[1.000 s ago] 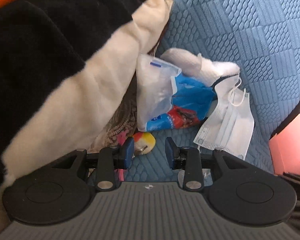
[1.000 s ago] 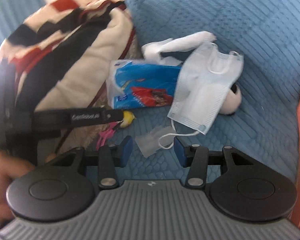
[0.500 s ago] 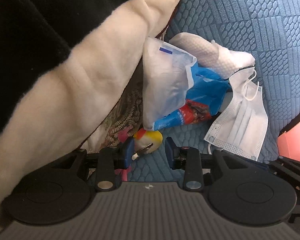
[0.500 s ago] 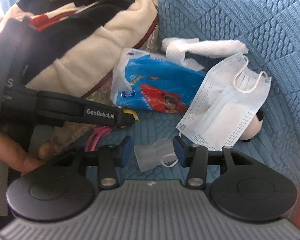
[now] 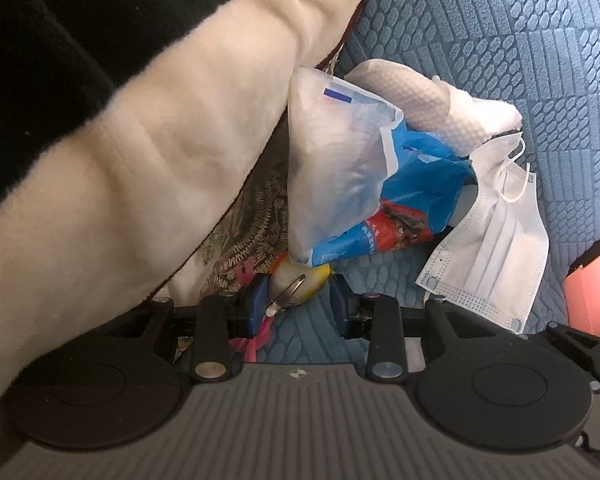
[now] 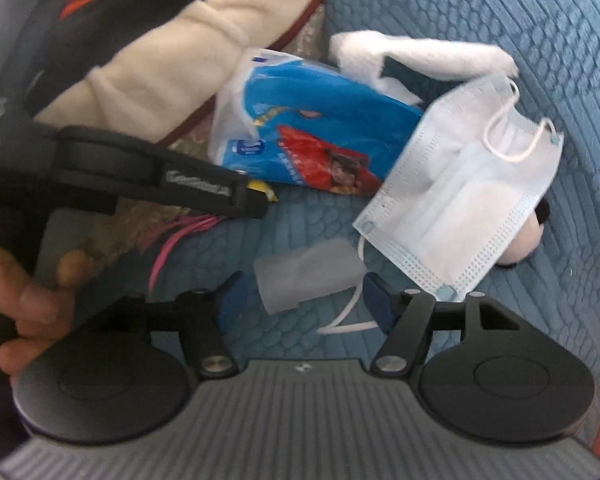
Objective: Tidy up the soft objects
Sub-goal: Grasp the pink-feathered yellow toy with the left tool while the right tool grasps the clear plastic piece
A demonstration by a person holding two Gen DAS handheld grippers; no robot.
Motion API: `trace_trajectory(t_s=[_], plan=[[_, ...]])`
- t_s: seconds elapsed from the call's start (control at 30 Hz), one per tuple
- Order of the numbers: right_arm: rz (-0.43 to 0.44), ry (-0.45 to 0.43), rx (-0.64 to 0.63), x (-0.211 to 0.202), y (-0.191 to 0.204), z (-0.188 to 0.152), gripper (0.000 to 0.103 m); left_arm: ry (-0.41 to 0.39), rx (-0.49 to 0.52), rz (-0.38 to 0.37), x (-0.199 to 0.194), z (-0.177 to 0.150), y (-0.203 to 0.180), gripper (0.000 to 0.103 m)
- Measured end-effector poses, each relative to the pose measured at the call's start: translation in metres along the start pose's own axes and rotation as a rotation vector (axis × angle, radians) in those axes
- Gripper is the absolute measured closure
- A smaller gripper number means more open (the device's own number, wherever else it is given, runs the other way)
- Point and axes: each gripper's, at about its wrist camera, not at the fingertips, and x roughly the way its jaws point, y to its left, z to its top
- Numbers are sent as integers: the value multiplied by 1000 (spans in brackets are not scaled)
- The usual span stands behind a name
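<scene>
Since a second ago both grippers have pushed in closer: the small round yellow-and-white toy with a metal clip (image 5: 298,284), then just ahead of the left gripper (image 5: 298,300), now sits between its jaws, and the right gripper (image 6: 296,300) has spread its jaws wider around the small translucent plastic wrapper (image 6: 306,276).

That toy lies on the blue quilted sofa cushion (image 5: 500,60), tucked under the lower corner of the blue, white and red plastic tissue pack (image 5: 360,184). It looks light and squashy, so a gentle squeeze across its round body should hold; the clip at 7 o'clock on it is hard and slick and best avoided. The left jaws stand narrowly apart either side of it, seemingly not yet pressing. Pink cords (image 5: 256,340) trail just beside it and could snag.

The wrapper is flimsy and slippery, lying flat, and likely needs pinching at an edge. Right jaws are wide, holding nothing.

At 2 o'clock from the wrapper lies the white pleated face mask (image 6: 464,208), limp, its ear loop running between the right jaws. At 12 o'clock is a white textured cloth (image 5: 420,96); at 10 o'clock, a cream, black and red fleece blanket (image 5: 160,120).
</scene>
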Motion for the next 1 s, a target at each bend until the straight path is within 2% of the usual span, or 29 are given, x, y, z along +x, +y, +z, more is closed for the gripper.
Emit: trace_trajectory(t_s=[0.3, 0.5, 0.6, 0.67, 0.77, 1.0], plan=[[-46, -33, -101, 5, 18, 1, 37, -13, 9, 13, 0, -4, -6, 67], [-65, -33, -85, 14, 14, 0, 38, -11, -47, -18, 0, -4, 1, 68], [-56, -44, -70, 16, 11, -2, 46, -13, -53, -23, -1, -3, 2, 68], [-44, -50, -53, 15, 9, -1, 60, -13, -54, -27, -2, -2, 2, 68], [-29, -44, -45, 12, 8, 0, 69, -11, -63, -38, -6, -2, 4, 68], [-25, -61, -34, -1, 12, -1, 72, -11, -71, -66, -19, -4, 8, 68]])
